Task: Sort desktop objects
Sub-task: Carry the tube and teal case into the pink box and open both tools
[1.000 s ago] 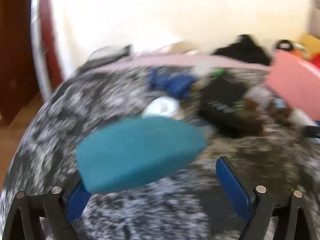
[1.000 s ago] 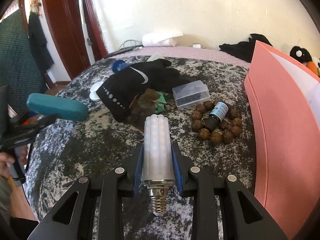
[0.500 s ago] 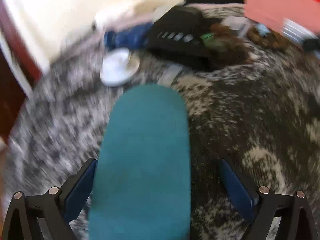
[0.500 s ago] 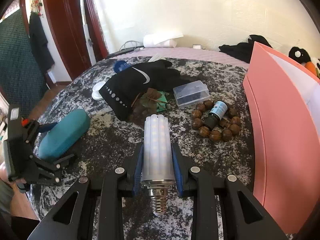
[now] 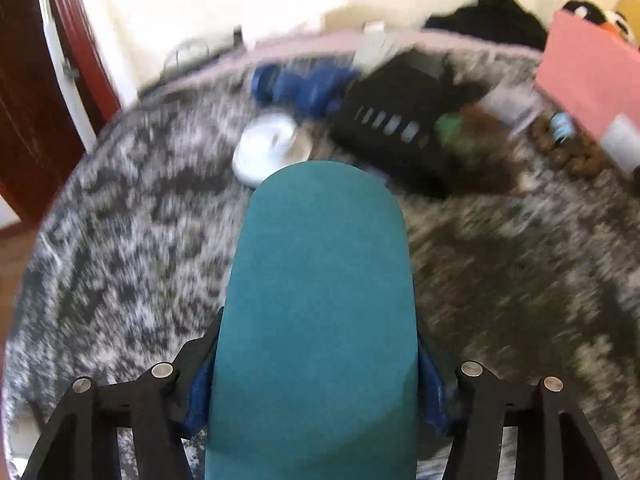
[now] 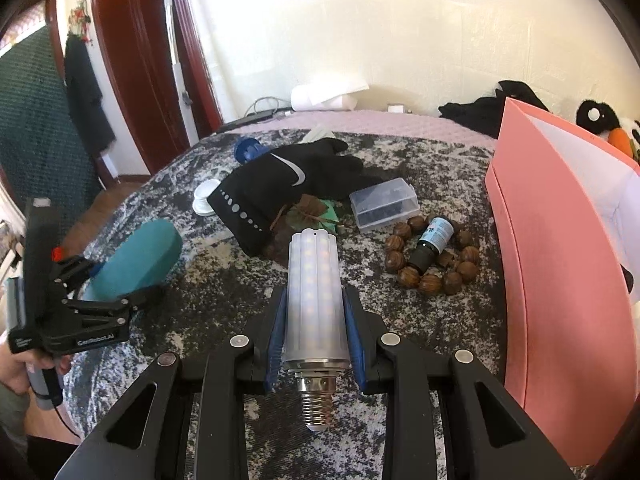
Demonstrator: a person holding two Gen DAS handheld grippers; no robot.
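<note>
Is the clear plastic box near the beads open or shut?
Shut: the clear plastic box lies flat beside the bead bracelet with its lid down; dark contents show through.

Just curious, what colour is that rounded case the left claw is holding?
Teal. The glasses case shows best in the left wrist view, clamped in the left claw.

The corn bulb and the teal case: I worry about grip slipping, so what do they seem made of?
Corn bulb: frosted, ribbed plastic cover, LED dots glowing through, over a shiny metal collar and screw base. Teal case: matte and non-reflective, likely fabric- or leatherette-covered; blur hides its texture.
</note>
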